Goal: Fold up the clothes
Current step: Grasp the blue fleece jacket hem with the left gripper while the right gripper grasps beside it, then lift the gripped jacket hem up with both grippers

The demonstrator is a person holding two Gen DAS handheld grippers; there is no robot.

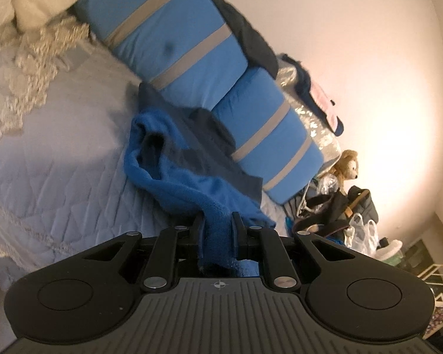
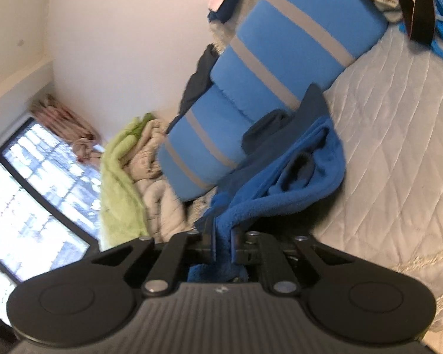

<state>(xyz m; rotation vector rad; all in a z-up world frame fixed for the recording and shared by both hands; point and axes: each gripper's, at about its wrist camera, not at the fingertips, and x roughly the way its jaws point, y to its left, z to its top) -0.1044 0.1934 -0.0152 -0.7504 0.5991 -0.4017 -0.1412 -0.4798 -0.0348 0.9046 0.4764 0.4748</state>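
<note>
Blue fleece garment (image 1: 174, 177) lies bunched on the quilted bed (image 1: 59, 147), one end pinched in the left claw (image 1: 217, 224), another in the right claw (image 2: 223, 236). Just beyond both claws, striped blue cushions (image 1: 177, 44) line the pale wall (image 1: 354, 44); a window (image 2: 35, 183) sits left of the right claw.

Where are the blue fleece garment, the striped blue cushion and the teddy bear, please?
blue fleece garment (image 1: 174, 188): left wrist view, bunched middle.
striped blue cushion (image 1: 174, 44): left wrist view, blue face.
teddy bear (image 1: 350, 166): left wrist view, head.
</note>
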